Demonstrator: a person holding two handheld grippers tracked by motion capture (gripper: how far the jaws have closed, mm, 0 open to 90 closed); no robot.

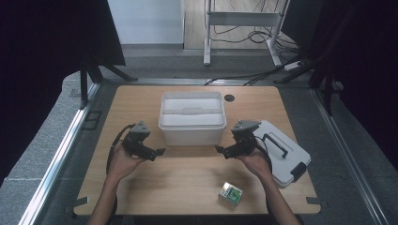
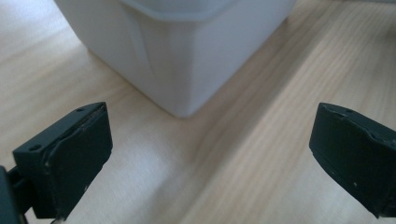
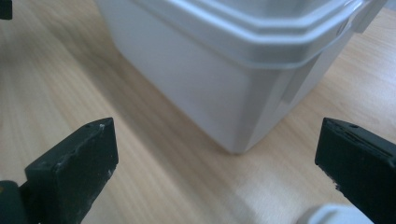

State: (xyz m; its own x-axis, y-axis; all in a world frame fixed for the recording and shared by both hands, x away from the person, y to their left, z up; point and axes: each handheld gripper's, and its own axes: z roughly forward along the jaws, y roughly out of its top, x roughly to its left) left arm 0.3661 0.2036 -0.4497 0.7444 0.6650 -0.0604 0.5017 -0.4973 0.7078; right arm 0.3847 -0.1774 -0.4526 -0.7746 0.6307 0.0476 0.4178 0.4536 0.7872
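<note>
A white plastic bin (image 1: 191, 117) without its lid stands at the middle of the wooden table (image 1: 187, 178). My left gripper (image 1: 159, 152) hovers open just off the bin's front left corner (image 2: 184, 70), nothing between its jaws. My right gripper (image 1: 219, 150) is open too, near the bin's front right corner (image 3: 233, 93), and holds nothing. The bin's white lid (image 1: 286, 150) with a dark handle lies flat to the right, behind my right hand. A small green and white box (image 1: 230, 193) rests near the table's front edge.
A round cable hole (image 1: 229, 98) sits in the table behind the bin. Dark curtains flank both sides, and a metal desk frame with cables (image 1: 244, 28) stands on the floor beyond the table.
</note>
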